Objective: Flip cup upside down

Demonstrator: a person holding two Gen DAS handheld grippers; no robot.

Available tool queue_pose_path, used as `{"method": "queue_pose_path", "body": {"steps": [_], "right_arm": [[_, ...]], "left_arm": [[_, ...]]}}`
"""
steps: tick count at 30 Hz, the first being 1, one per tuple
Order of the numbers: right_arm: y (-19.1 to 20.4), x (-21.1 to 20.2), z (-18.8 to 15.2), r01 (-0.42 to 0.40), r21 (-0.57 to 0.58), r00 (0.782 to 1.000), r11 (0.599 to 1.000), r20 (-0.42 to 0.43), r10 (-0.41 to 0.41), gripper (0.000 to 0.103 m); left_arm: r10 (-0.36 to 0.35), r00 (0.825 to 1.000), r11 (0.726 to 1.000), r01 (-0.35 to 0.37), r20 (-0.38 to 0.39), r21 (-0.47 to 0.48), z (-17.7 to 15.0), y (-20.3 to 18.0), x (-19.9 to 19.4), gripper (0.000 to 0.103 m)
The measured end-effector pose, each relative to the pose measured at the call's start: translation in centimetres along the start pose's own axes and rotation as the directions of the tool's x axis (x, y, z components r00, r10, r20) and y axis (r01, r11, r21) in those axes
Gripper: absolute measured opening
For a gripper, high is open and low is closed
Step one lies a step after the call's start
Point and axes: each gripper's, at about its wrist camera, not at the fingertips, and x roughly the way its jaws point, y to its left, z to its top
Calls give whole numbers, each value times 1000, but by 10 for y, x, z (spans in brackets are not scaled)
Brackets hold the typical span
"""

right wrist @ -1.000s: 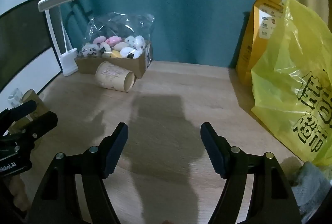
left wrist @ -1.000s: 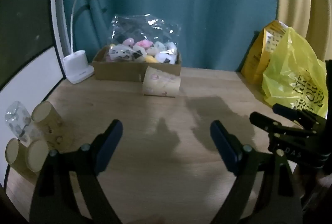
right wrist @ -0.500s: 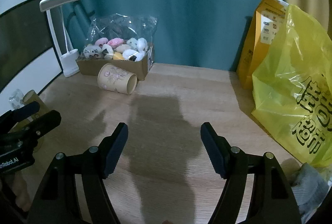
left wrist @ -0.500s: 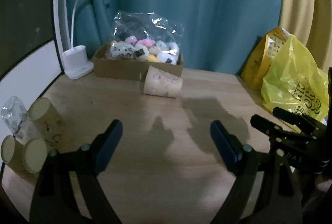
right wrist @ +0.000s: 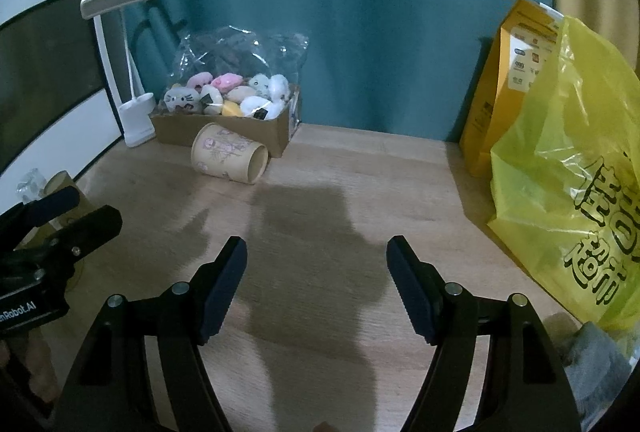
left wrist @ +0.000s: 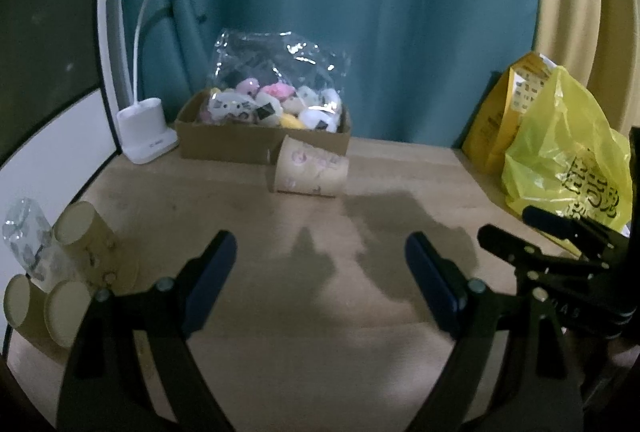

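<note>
Right wrist: right gripper [right wrist: 316, 274] wide apart, empty; left gripper [left wrist: 318, 272] same.

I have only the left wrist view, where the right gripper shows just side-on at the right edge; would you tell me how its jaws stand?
Observer: In its own view the right gripper has its jaws wide apart, with only bare table between them.
Operator: Thank you. What does the paper cup show at the end away from the desk lamp?
Observer: A round, rimmed face turned partly toward the right camera; I cannot tell whether it is mouth or base.
Operator: Is anything lying close beside that gripper?
Observer: A grey cloth lies at its near right, below the yellow bag.
</note>
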Motion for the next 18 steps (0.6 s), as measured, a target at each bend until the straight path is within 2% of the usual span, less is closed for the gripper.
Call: {"method": "queue_pose_path", "body": {"steps": [18], "right_arm": [[1,3,3,6,-12,1000,1000,0,-6,75]], "left_arm": [[-5,1000,1000,5,9,-1,3,4,-2,88]]}}
